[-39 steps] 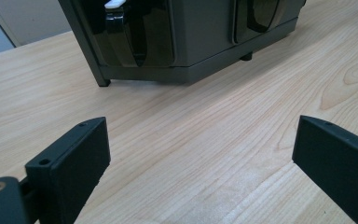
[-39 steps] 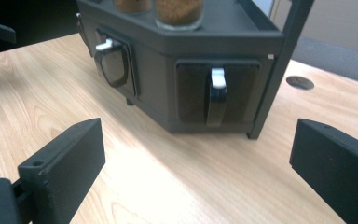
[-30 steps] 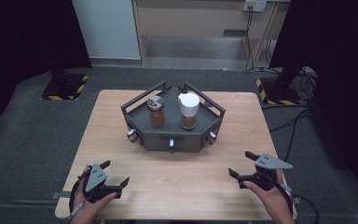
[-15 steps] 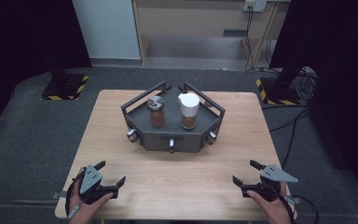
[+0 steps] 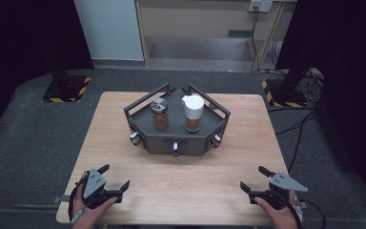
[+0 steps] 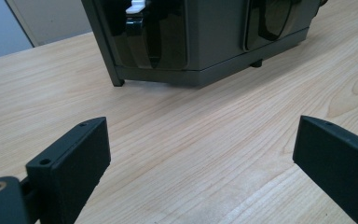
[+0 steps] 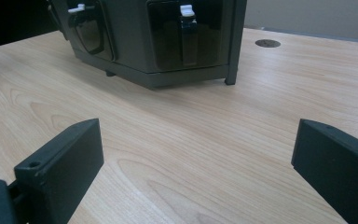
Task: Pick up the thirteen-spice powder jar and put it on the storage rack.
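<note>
Left gripper (image 5: 115, 177), held in the person's left hand (image 5: 88, 202) at the near left corner of the wooden table (image 5: 186, 183): jaws spread wide apart, nothing between them, bare wood beneath. Right gripper (image 5: 255, 179), held in the right hand (image 5: 279, 212) at the near right corner: jaws likewise wide apart and empty, low over the tabletop. Both grippers point toward the table's far middle and lie well apart from each other. At the centre stands a dark grey angular rack (image 5: 176, 138) with raised rails and small knobs along its near face. On it, side by side, are two jars of brown contents: the metal-lidded jar (image 5: 159, 114) at left, the white-capped jar (image 5: 193, 113) at right.
</note>
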Motion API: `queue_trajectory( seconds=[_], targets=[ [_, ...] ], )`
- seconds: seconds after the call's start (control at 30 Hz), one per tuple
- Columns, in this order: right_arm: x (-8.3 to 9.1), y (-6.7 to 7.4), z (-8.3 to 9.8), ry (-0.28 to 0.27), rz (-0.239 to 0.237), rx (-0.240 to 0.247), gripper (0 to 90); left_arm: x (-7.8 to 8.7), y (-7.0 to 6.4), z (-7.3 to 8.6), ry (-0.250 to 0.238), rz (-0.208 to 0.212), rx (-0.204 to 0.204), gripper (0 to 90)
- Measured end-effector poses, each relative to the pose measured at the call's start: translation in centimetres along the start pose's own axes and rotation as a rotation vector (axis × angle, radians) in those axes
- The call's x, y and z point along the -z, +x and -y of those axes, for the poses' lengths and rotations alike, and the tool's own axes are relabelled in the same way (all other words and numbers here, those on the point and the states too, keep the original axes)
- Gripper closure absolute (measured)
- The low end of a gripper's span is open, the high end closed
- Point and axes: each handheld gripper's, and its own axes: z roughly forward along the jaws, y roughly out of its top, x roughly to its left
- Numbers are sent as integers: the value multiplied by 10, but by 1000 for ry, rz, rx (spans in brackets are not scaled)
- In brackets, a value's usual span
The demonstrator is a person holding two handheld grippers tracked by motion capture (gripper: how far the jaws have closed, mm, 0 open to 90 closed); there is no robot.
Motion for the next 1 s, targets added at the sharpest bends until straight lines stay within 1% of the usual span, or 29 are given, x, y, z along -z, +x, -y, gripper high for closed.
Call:
queue_trajectory(
  seconds=[0.17, 0.47, 0.67, 1.0],
  targets=[
    [0, 1, 0, -3, -1, -2, 28, -1, 0, -1, 2, 8, -12, 35],
    [1, 0, 1, -11, 5, -10, 29, -3, 0, -2, 3, 15, -22, 36],
    [3, -5, 4, -25, 17, -31, 29, -5, -1, -2, 7, 20, -25, 35],
    [2, -9, 6, -9, 41, -35, 29, -9, 1, -2, 17, 23, -23, 35]
  ],
)
